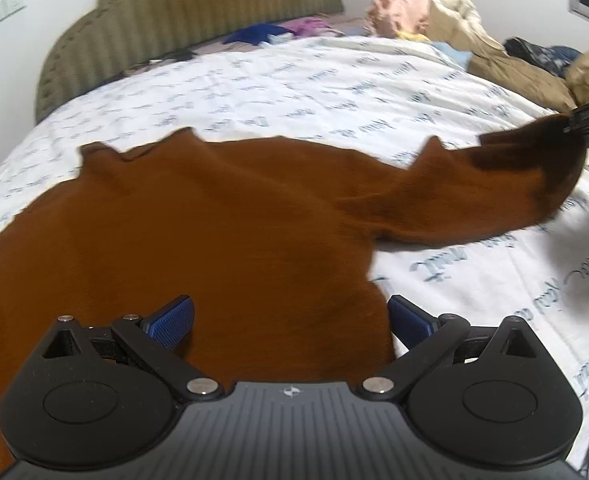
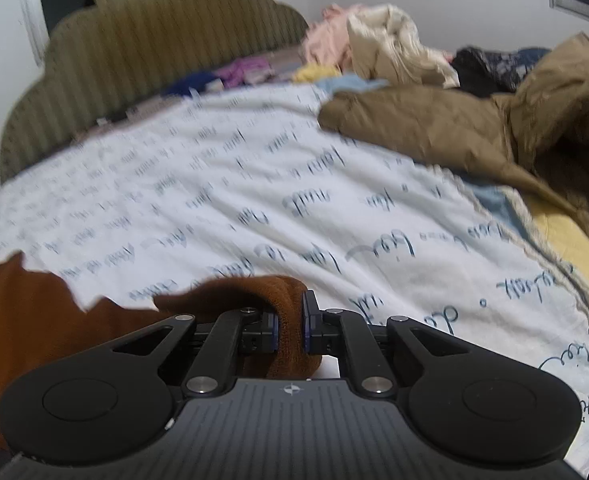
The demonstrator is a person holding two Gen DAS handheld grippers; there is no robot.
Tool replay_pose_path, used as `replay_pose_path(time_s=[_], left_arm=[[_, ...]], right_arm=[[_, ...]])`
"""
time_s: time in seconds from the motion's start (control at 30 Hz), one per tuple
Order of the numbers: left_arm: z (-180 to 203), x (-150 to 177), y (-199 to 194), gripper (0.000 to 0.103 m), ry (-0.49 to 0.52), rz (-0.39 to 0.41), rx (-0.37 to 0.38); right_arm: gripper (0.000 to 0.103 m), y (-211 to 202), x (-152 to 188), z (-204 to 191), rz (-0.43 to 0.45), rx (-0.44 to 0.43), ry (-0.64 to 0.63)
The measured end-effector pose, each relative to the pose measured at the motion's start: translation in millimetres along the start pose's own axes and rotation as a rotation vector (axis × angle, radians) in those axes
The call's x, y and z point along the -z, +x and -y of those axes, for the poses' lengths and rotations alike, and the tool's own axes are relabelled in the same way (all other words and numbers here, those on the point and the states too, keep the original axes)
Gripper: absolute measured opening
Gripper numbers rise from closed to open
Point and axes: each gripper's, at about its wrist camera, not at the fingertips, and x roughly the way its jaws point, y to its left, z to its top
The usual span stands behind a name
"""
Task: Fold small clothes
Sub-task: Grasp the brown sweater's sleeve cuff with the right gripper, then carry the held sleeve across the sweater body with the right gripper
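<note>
A small brown sweater (image 1: 198, 220) lies spread on a white bedspread (image 1: 278, 88) printed with blue script. Its right sleeve (image 1: 506, 184) stretches out to the right, where my right gripper (image 1: 574, 128) has hold of the cuff. In the right wrist view that gripper (image 2: 290, 326) is shut on the brown sleeve cuff (image 2: 290, 320), the fabric bunched between the blue pads. My left gripper (image 1: 290, 320) hovers over the sweater's lower right body with its jaws wide open; the cloth lies under them, not pinched.
A green scalloped headboard (image 1: 198, 12) rises at the far end. A heap of clothes, among them tan (image 2: 474, 128), cream (image 2: 394, 48) and dark pieces, fills the far right of the bed. Small purple and blue garments (image 1: 278, 32) lie by the headboard.
</note>
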Motion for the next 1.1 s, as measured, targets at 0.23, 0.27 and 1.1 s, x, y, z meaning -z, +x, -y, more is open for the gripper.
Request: replay_pose_path(time_s=[0.23, 0.27, 1.1], left_arm=[[-22.9, -13.6, 8.2, 0.103, -0.026, -0.046, 0.005], [-27.5, -14.9, 9.0, 0.103, -0.043, -0.059, 0.017], [-238.7, 67.2, -75.4, 0.103, -0.377, 0.042, -0.264]], right_arm=[[0.013, -23.8, -7.3, -23.3, 0.085, -0.109, 0.032], [0.013, -25.9, -7.0, -27.8, 0.095, -0.122, 0.034], [0.013, -54.6, 2.4, -316.3, 0.167, -0.649, -0.093]])
